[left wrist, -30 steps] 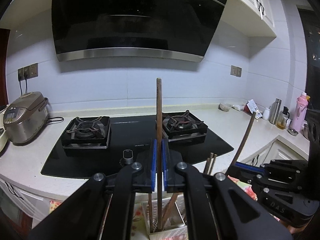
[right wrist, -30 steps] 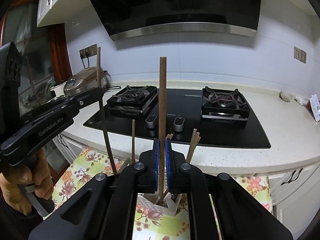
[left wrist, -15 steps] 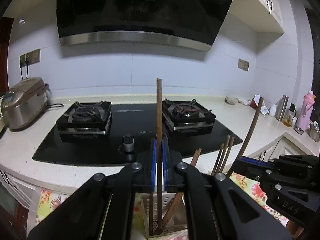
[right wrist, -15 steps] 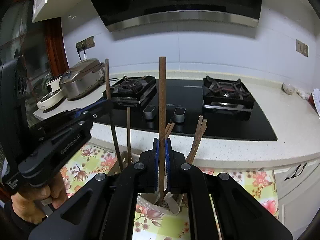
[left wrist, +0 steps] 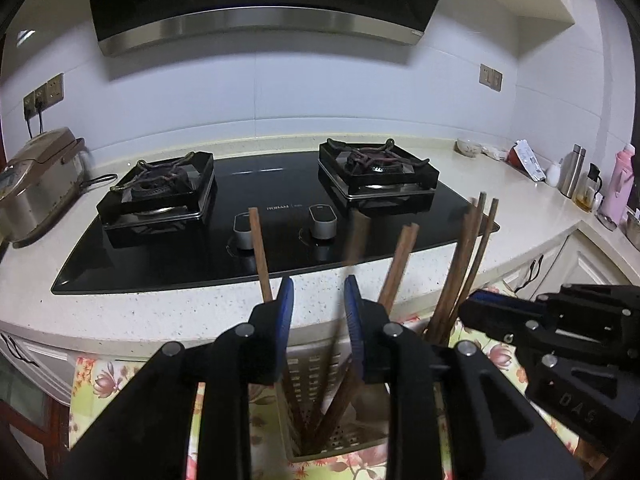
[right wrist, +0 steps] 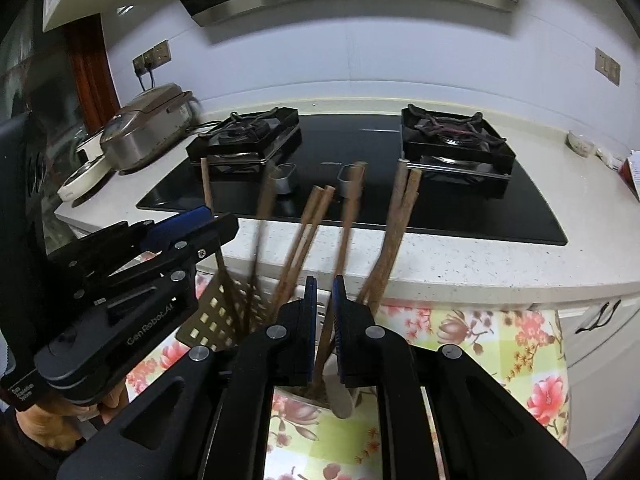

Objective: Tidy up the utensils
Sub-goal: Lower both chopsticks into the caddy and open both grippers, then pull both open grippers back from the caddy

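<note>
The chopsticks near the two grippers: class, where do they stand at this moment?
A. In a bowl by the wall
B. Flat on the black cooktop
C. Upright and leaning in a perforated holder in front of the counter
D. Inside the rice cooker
C: the brown chopsticks lean at angles with their lower ends inside the perforated holder, which stands on the floral cloth below the counter edge.

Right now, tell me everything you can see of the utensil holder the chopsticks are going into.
The utensil holder is a pale, upright plastic-looking basket with walls pierced by rows of small square holes. It stands on a floral cloth in front of the stove counter, directly below both tools. Several brown wooden chopsticks stand inside, leaning outward against its rim in different directions. A pale spoon-like piece also sits in it. Its base is hidden.
</note>
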`<state>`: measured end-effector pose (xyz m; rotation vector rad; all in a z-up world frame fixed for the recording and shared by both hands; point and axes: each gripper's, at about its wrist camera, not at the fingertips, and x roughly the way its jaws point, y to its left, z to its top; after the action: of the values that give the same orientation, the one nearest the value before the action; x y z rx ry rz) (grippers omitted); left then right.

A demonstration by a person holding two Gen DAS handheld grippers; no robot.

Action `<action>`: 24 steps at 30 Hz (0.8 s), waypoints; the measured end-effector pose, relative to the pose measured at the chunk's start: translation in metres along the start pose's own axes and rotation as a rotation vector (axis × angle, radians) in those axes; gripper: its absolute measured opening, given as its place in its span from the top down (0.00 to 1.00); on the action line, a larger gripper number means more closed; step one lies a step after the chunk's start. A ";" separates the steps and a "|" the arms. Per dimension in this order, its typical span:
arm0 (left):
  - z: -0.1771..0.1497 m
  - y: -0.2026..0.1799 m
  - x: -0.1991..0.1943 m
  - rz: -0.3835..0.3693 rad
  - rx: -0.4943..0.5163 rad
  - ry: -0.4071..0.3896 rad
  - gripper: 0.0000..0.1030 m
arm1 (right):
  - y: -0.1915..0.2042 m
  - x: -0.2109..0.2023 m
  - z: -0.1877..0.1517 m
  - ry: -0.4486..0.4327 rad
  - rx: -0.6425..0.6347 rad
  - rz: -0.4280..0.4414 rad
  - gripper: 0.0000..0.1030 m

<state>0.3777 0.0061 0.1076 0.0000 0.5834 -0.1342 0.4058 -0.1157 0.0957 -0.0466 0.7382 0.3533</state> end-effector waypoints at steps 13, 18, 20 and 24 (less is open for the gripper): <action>-0.015 0.006 -0.058 -0.012 -0.042 -0.081 0.62 | -0.015 -0.063 -0.030 -0.158 0.001 -0.100 0.39; -0.056 0.002 -0.096 -0.042 -0.066 -0.122 0.43 | -0.026 -0.078 -0.066 -0.240 0.050 -0.073 0.21; -0.075 -0.001 -0.105 -0.038 -0.070 -0.137 0.33 | -0.030 -0.078 -0.085 -0.271 0.057 -0.076 0.18; -0.121 -0.008 -0.112 -0.029 -0.076 -0.146 0.22 | -0.037 -0.070 -0.116 -0.288 0.080 -0.069 0.18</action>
<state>0.2177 0.0173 0.0684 -0.0912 0.4430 -0.1393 0.2953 -0.1908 0.0530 0.0533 0.4641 0.2574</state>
